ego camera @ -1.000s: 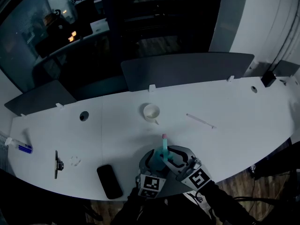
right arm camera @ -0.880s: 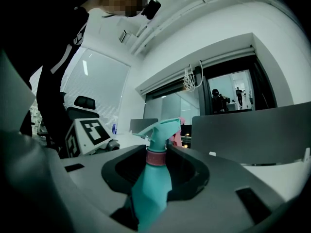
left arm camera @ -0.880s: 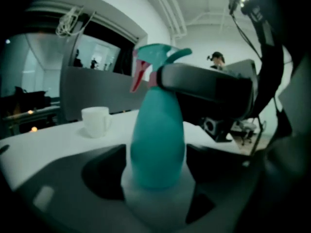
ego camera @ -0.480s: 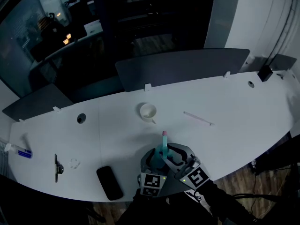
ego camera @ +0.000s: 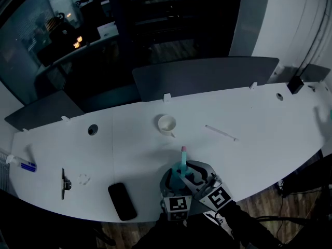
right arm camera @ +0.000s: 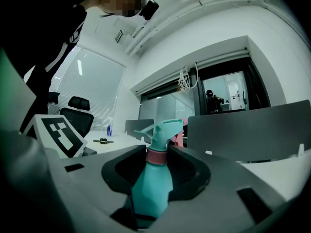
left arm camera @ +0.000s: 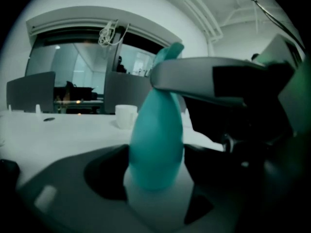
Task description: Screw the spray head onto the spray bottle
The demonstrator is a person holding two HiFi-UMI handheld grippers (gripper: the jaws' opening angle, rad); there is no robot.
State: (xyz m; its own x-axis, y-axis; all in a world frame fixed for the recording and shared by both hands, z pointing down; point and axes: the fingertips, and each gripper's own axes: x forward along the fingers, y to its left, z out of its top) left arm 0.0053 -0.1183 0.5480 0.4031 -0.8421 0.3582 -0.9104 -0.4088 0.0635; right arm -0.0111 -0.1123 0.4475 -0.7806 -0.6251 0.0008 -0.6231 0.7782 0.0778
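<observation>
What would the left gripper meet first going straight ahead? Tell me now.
The bottle: it stands between the left gripper's jaws, which press its sides. Past it the cup stands roughly in line on the table, though how far is unclear.

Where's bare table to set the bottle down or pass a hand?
Free: right stretch of table beyond the white stick; also between cup and grommet hole. Crowded: near-left edge, with phone and black tool, and the near middle at the spray bottle.
</observation>
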